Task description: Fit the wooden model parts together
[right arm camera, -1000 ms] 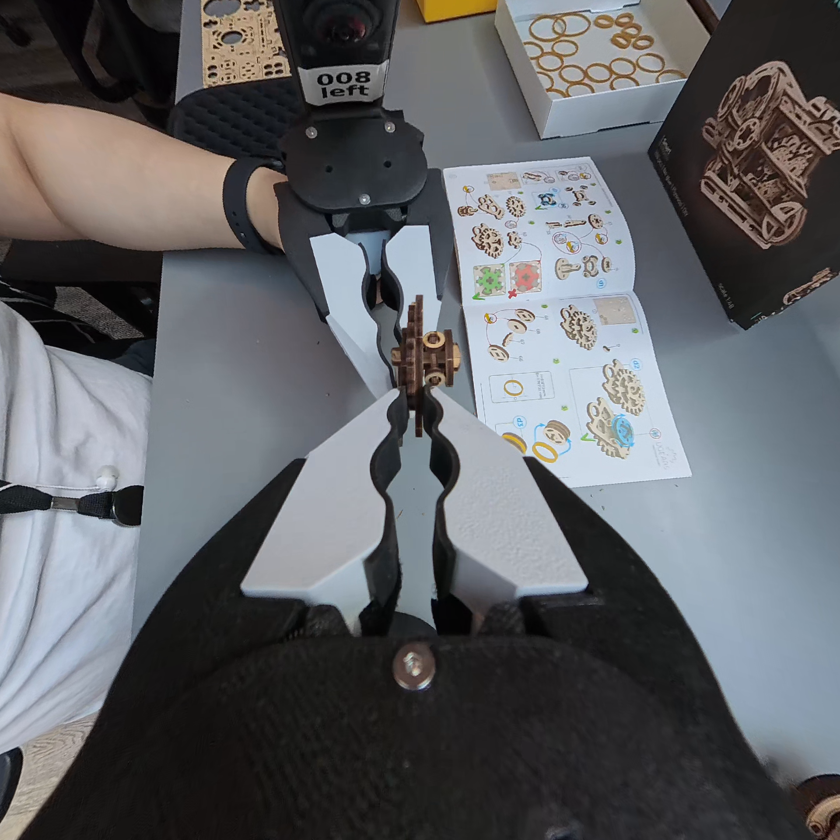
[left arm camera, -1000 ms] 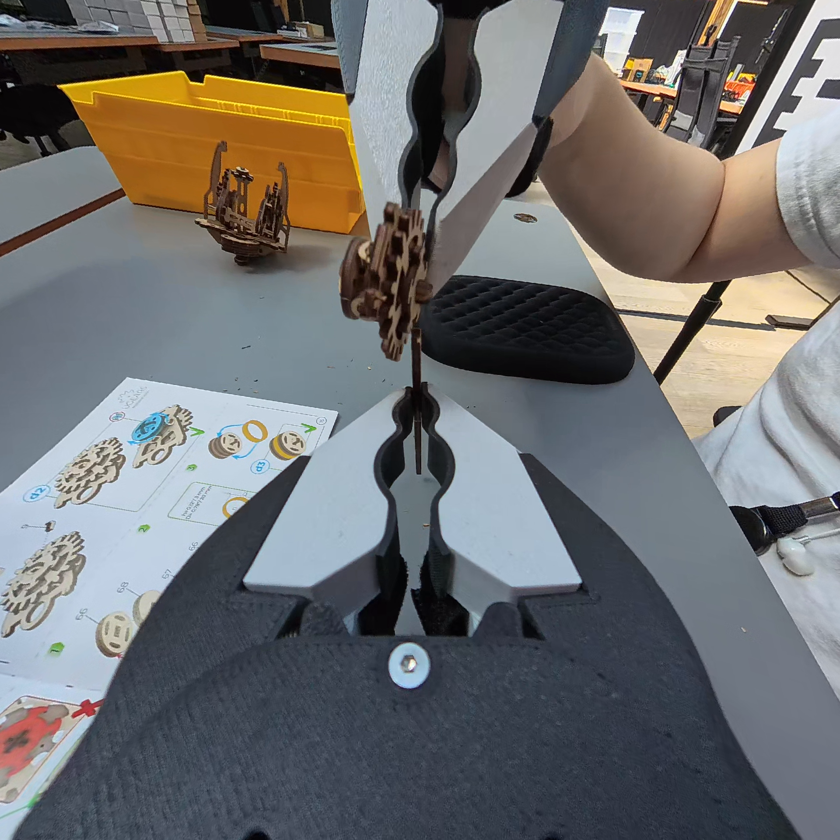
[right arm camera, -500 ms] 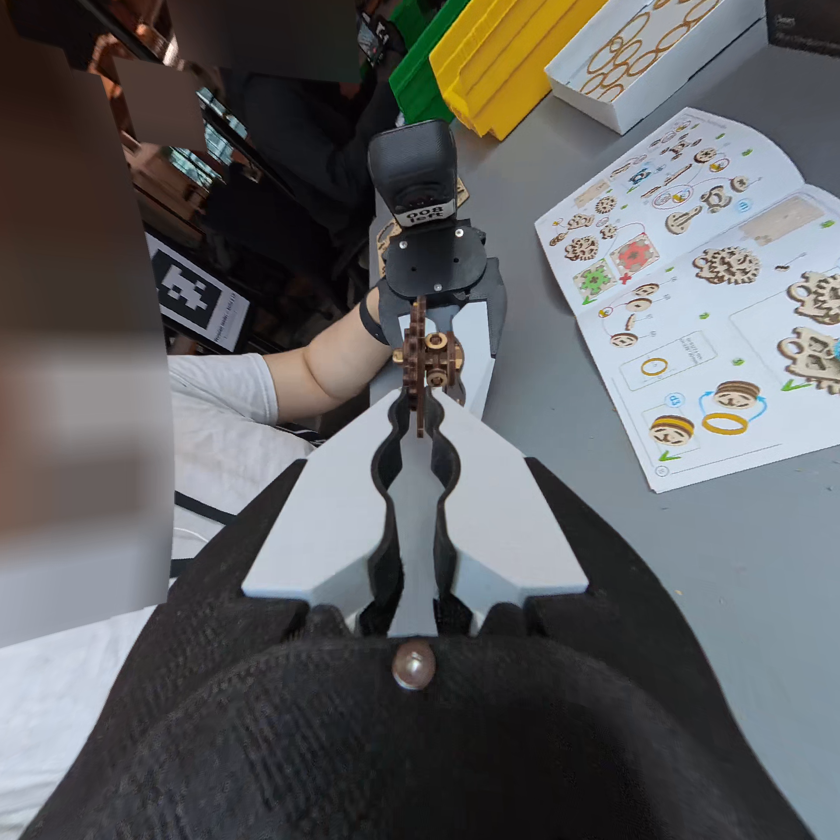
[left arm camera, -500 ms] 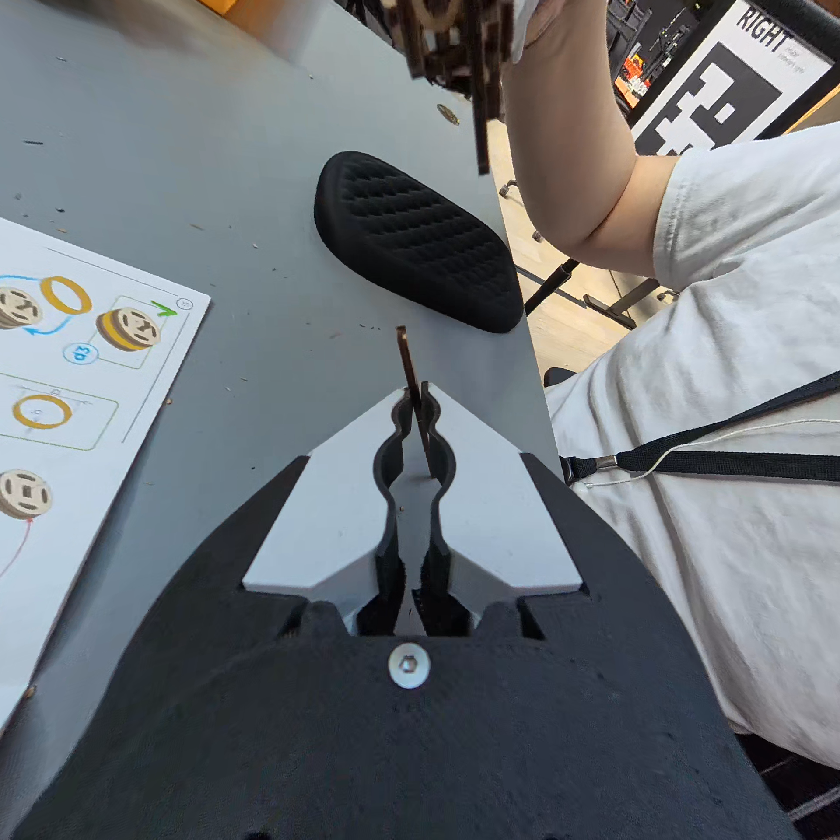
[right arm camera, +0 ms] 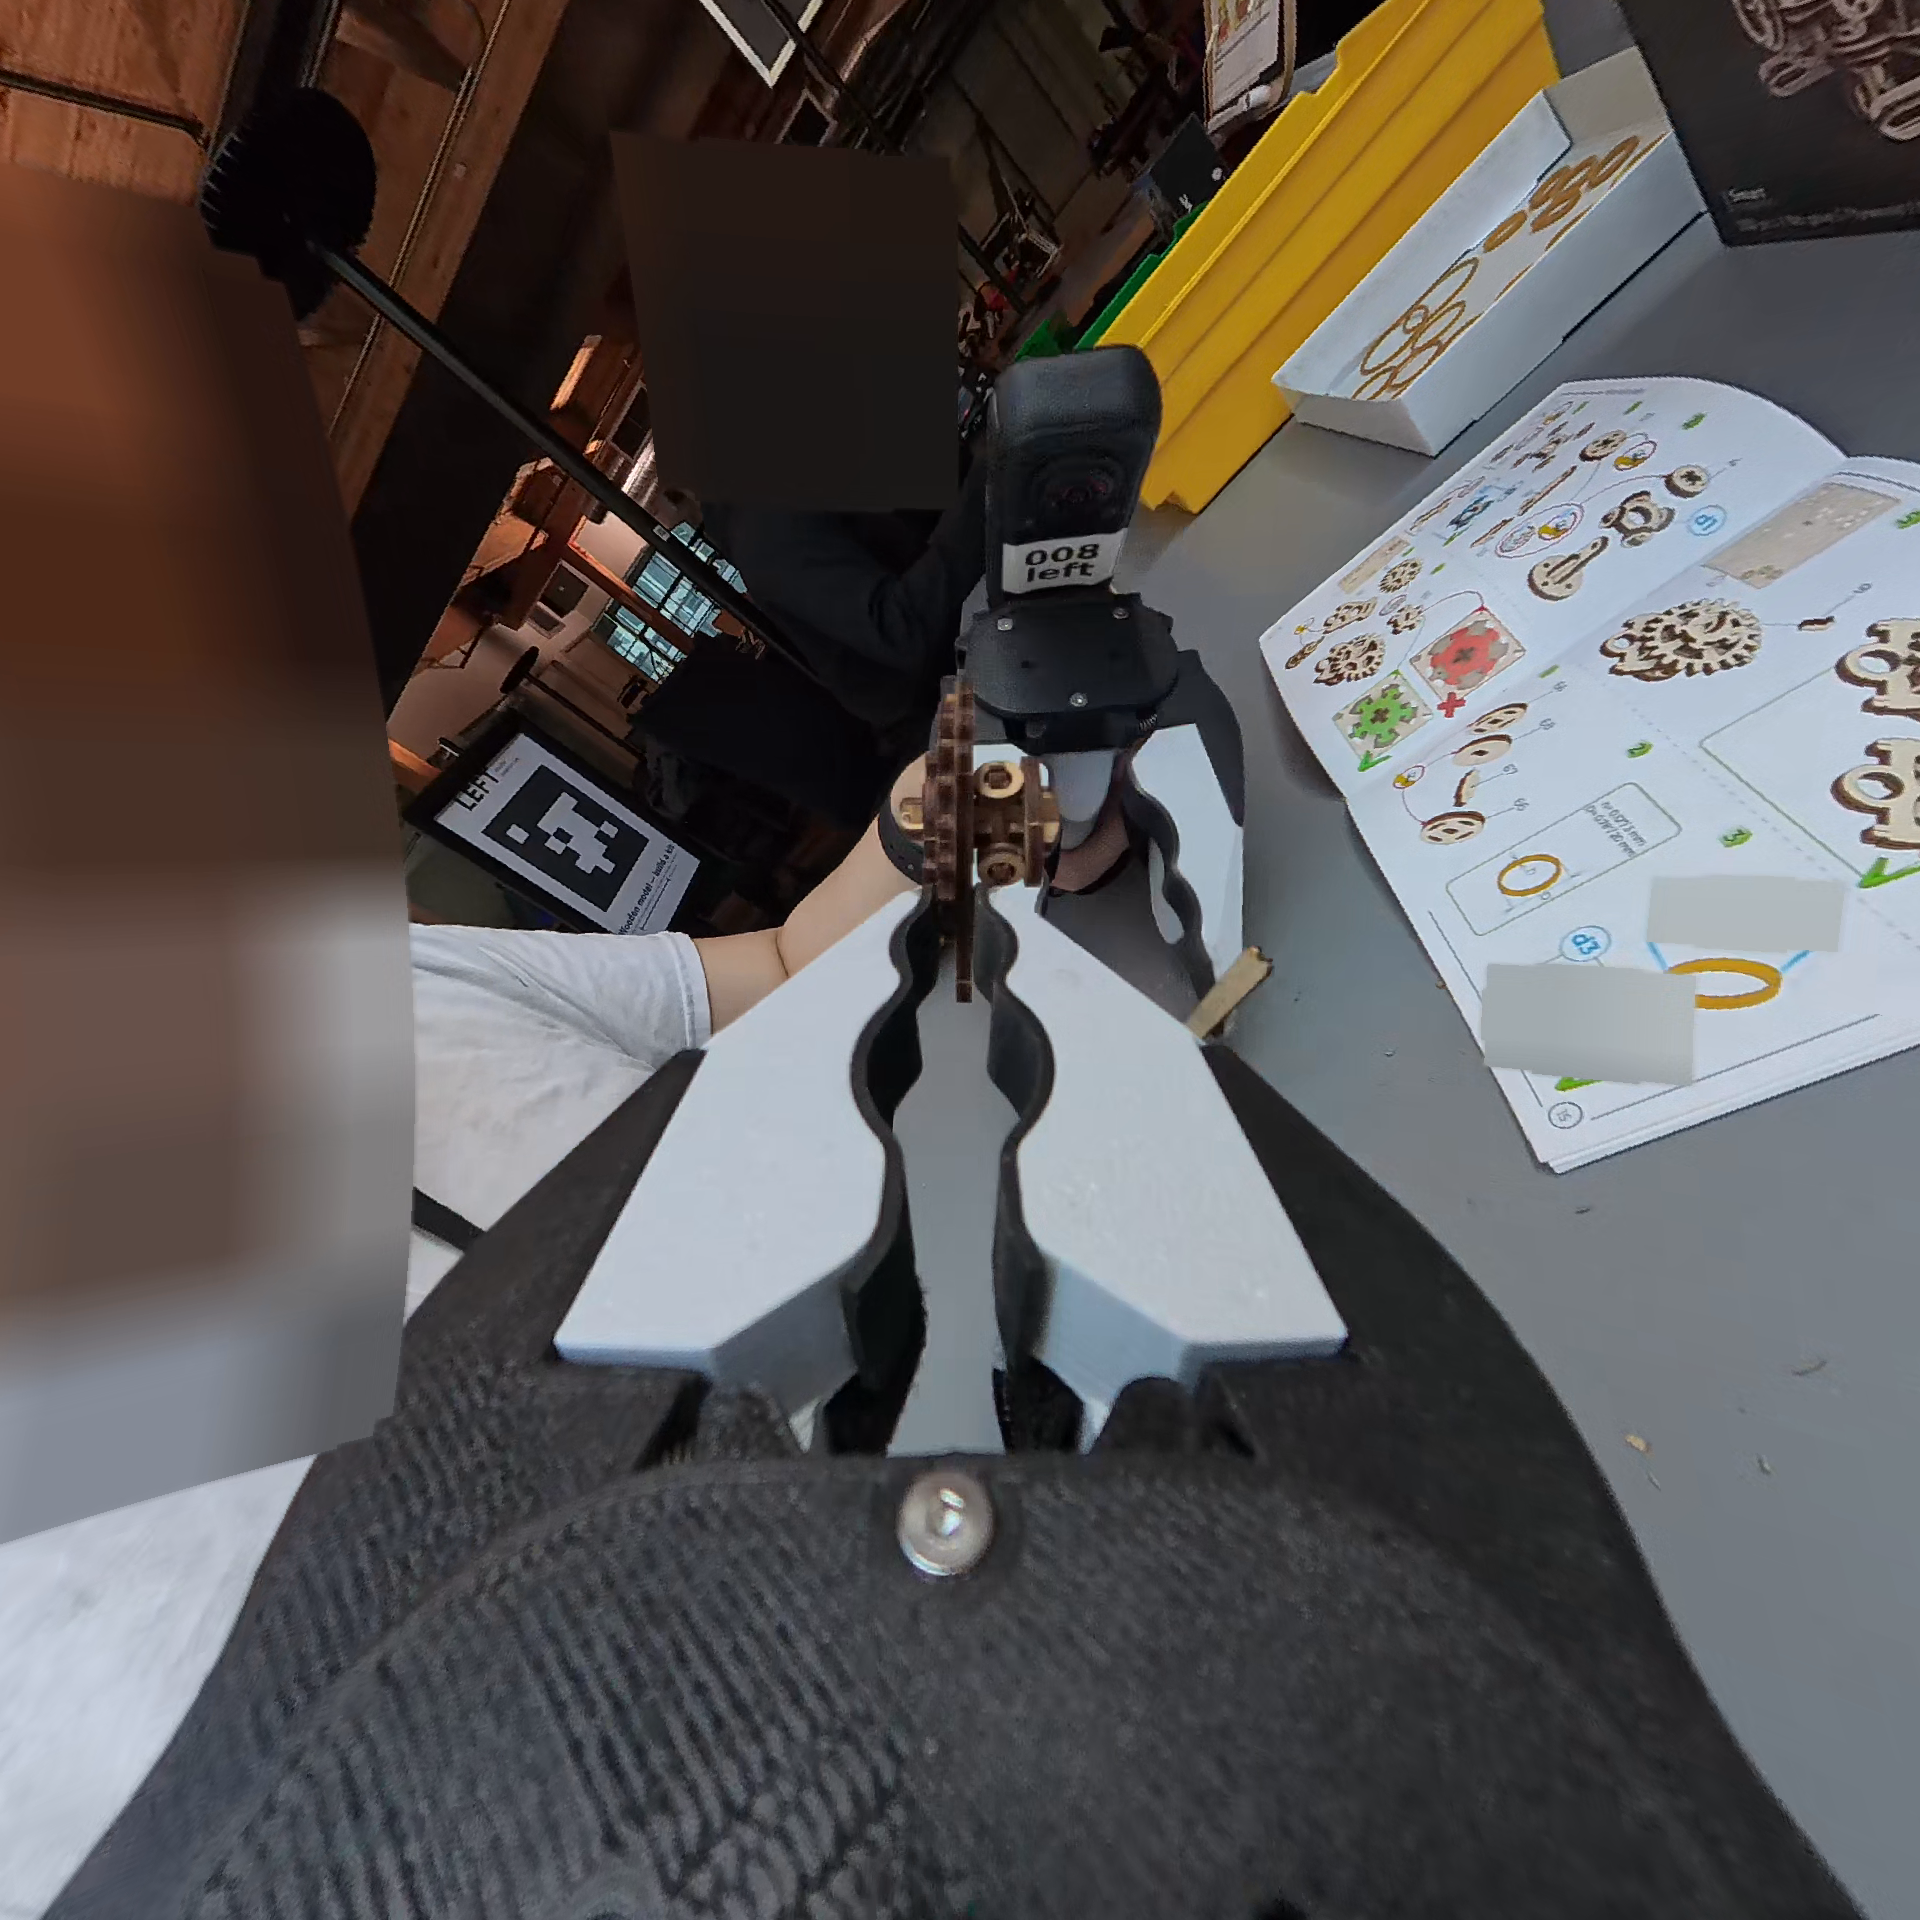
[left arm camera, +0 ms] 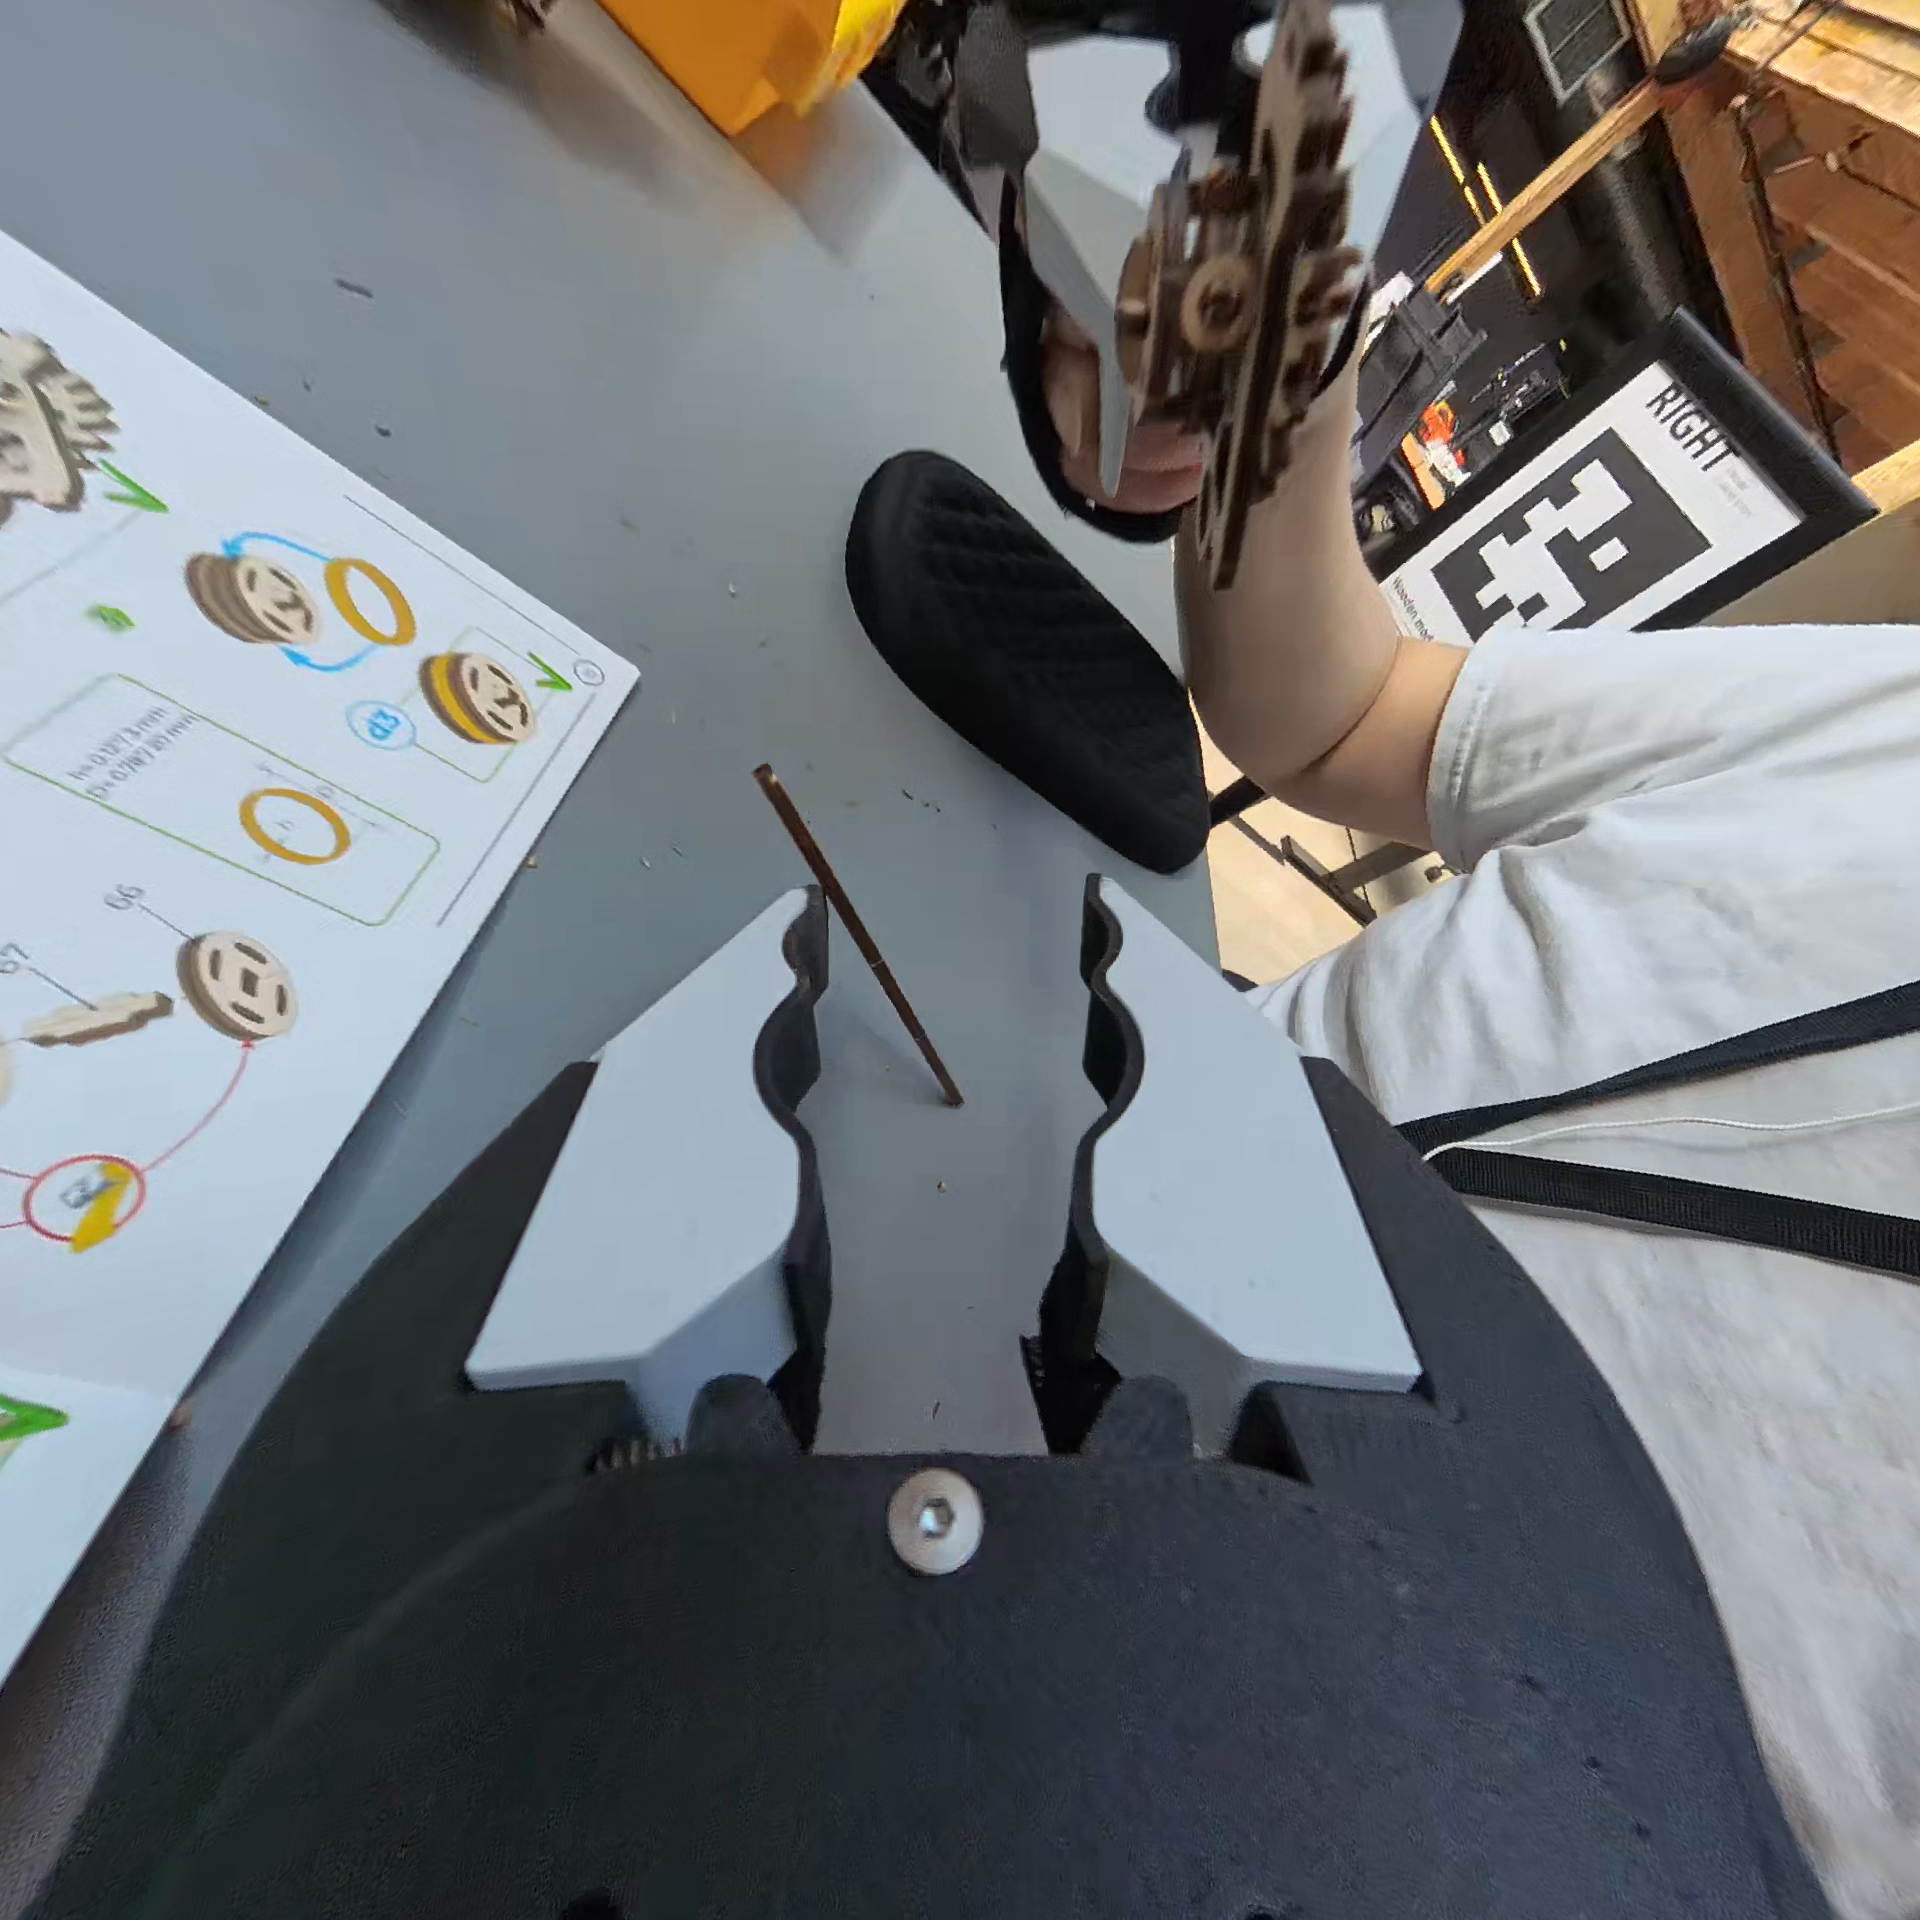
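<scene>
Grey tabletop (left arm camera: 665,343), matt, flecked with wood crumbs. Left tongs (left arm camera: 951,914) spread wide, holding nothing; thin flat wooden strip (left arm camera: 858,933) standing aslant between the open jaws, lower end on the tabletop, upper part against the left-hand finger. Right tongs (right arm camera: 958,912) clamped on the toothed disc of a wooden gear assembly (right arm camera: 977,831), raised clear of the tabletop near its person-side edge. Open instruction booklet (right arm camera: 1621,748) flat toward the tabletop's middle. Black quilted pad (left arm camera: 1023,665) at the person-side edge. Yellow bins (right arm camera: 1340,218), white tray of rings (right arm camera: 1496,281) and dark box (right arm camera: 1808,114) along the far edge. Beyond: dim workshop, timber walls, black-and-white marker board (left arm camera: 1600,530).
</scene>
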Action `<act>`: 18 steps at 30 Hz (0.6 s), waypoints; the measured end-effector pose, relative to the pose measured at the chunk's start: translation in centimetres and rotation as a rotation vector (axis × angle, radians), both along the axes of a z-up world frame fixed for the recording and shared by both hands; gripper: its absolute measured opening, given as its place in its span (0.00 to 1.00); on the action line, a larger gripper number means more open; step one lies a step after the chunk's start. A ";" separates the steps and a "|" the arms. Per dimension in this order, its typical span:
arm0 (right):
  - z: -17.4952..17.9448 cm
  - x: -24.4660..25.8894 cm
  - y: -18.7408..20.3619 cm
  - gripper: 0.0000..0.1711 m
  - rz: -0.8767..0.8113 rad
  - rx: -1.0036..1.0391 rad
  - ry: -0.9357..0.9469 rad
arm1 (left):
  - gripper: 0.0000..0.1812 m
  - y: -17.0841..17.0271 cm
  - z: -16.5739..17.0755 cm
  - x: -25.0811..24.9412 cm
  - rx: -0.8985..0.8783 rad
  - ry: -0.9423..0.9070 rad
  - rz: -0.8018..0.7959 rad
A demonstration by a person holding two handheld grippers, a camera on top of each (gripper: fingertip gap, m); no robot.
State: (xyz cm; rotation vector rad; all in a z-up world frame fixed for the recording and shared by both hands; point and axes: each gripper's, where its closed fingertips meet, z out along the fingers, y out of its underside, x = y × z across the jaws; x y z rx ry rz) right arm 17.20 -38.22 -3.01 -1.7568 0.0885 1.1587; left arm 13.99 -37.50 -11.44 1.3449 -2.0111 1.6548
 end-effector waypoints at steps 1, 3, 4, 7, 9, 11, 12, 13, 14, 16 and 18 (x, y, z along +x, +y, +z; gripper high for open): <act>-0.3 -0.1 0.2 0.02 -0.003 0.000 -0.010 | 0.26 0.6 1.0 0.4 -0.024 -0.048 0.033; -1.1 -0.3 0.6 0.02 0.000 -0.011 -0.015 | 0.23 1.4 1.8 0.3 -0.052 -0.062 0.059; -1.3 -0.4 0.7 0.02 0.003 -0.011 -0.011 | 0.12 1.3 1.5 -0.4 -0.059 -0.031 0.025; -1.7 -0.5 1.0 0.02 0.018 -0.004 0.012 | 0.03 -0.1 0.4 -2.5 -0.072 0.065 -0.128; -1.7 -0.5 1.0 0.02 0.030 0.020 0.022 | 0.12 -0.4 -2.0 -2.5 0.059 0.106 -0.133; -1.6 -0.9 0.9 0.02 0.053 0.048 0.028 | 0.12 0.0 -3.7 -1.9 0.192 0.102 -0.105; -1.7 -0.9 0.9 0.02 0.051 0.051 0.025 | 0.17 0.2 -3.6 -1.5 0.211 0.081 -0.083; -1.8 -0.8 1.0 0.02 0.041 0.056 0.025 | 0.18 0.6 -3.2 -0.9 0.221 0.051 -0.043; -1.9 -0.6 1.1 0.02 0.023 0.060 0.034 | 0.18 1.1 -2.5 -0.2 0.213 0.010 0.004; -2.1 -0.2 1.4 0.02 -0.011 0.045 0.092 | 0.20 2.0 0.4 1.1 0.111 -0.105 0.097; -2.3 0.0 1.5 0.02 -0.024 0.030 0.168 | 0.19 2.6 4.5 1.6 -0.103 -0.214 0.166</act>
